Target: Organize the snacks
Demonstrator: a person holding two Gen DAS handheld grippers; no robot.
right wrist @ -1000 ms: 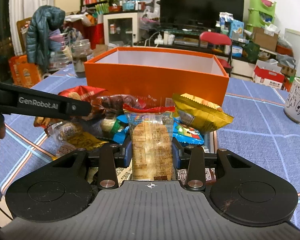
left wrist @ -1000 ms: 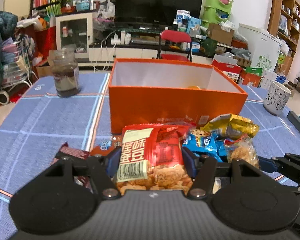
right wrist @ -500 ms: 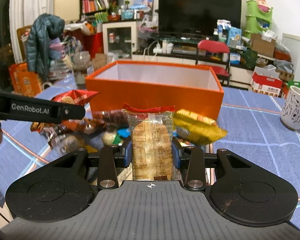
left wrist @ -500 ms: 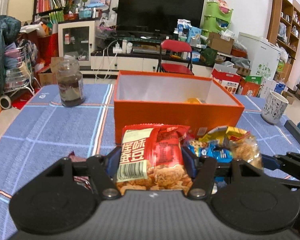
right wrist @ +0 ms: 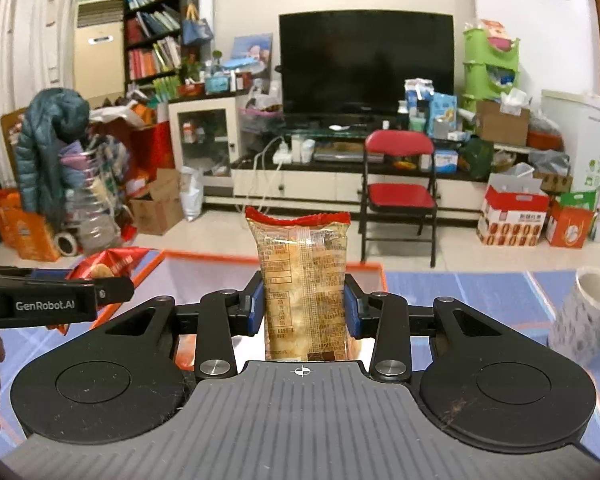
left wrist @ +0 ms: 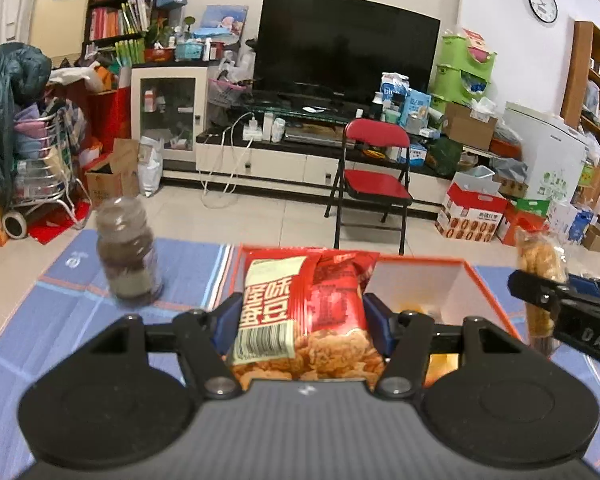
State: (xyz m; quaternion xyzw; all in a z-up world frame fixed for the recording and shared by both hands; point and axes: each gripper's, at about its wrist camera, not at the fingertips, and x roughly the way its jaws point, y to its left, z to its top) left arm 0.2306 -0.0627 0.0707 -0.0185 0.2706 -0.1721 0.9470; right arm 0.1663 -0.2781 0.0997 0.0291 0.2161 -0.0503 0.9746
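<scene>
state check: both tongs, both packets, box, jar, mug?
left tongs: shut on red snack packet
red snack packet: held upright
right tongs: shut on clear biscuit packet
clear biscuit packet: held upright
orange box: open, lidless
jar: upright, capped
mug: upright

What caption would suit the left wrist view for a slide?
Left gripper shut on a red snack bag above the orange box, jar at left.

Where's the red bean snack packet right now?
The red snack packet is clamped in the left hand-held gripper, raised over the near edge of the orange box.
</scene>
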